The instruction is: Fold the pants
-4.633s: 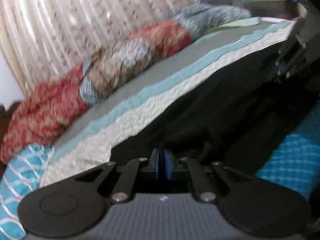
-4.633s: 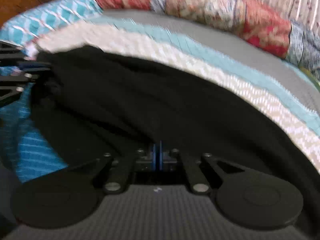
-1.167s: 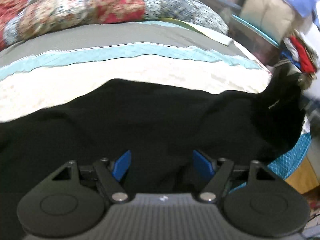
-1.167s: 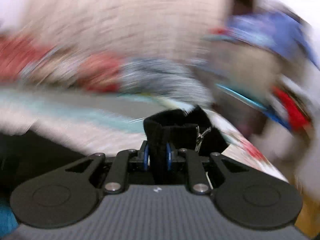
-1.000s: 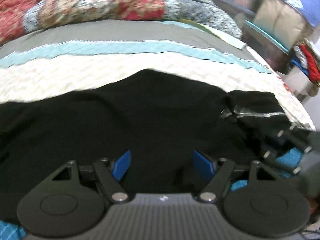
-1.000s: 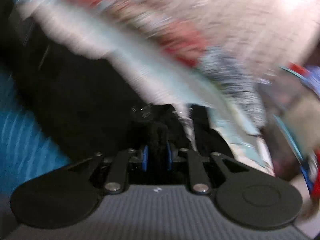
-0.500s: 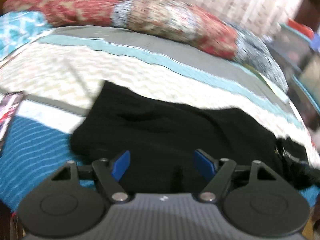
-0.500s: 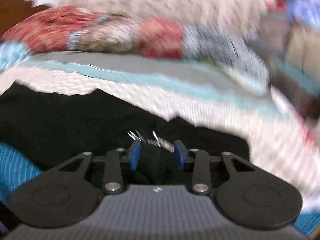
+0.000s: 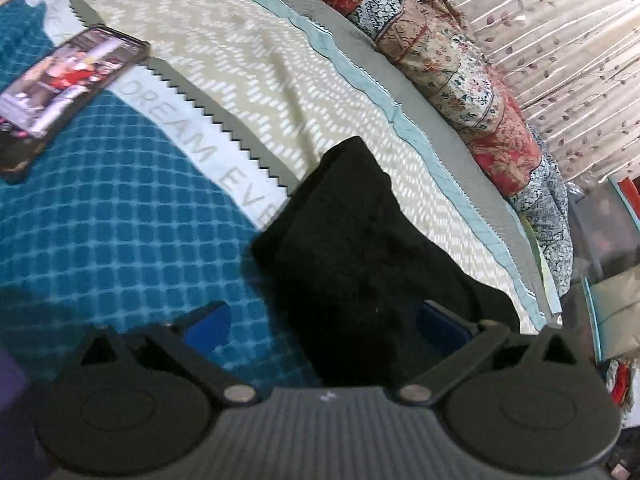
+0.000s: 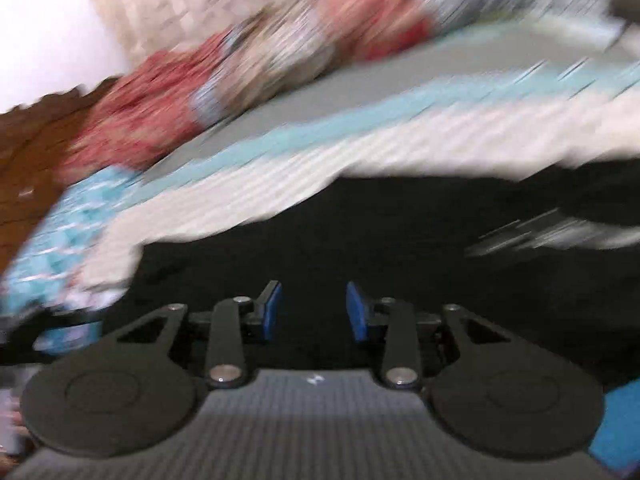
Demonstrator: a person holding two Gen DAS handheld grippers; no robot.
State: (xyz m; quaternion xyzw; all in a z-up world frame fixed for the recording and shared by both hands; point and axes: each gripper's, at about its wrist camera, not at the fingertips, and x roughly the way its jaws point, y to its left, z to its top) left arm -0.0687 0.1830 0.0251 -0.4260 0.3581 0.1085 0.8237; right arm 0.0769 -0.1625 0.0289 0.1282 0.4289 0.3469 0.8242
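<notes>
you've got the black pants lying flat on the bed, a dark, soft, matte bundle, folded into a long band. one squared end points up toward the cream zigzag stripe, its near corner over the blue checked part. in your right view they spread wide and dark, heavily blurred.

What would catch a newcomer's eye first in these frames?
The black pants lie bunched on the bed, across the blue checked blanket and the cream zigzag quilt. A phone with a lit screen rests on the blanket at far left.
</notes>
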